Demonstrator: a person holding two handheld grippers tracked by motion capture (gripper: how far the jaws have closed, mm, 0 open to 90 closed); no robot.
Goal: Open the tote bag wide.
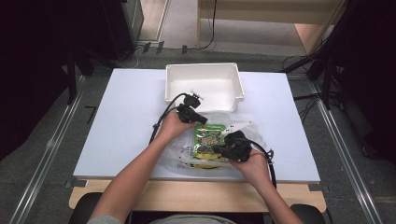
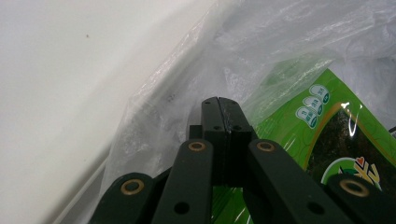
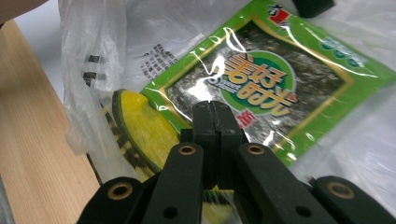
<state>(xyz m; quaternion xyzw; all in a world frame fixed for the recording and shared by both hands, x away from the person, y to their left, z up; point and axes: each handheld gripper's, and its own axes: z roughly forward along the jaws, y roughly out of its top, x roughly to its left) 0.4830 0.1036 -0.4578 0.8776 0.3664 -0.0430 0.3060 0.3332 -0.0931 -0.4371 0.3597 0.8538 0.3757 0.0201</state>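
On white table (image 1: pixel 121 126) before white bin (image 1: pixel 204 83), both grippers' jaws clenched on clear bag (image 1: pixel 243 123).

Flat white rectangular surface (image 1: pixel 126 121) on pale wooden base (image 1: pixel 196 196). Grey carpeted floor (image 1: pixel 42 158) around, metal floor rails (image 1: pixel 343 158) both sides, black cables (image 1: pixel 303 100), dark corners.

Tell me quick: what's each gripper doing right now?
Left gripper: jaws closed, apparently pinching the clear plastic bag.
Right gripper: jaws closed over the green packet; any grip cannot be told.
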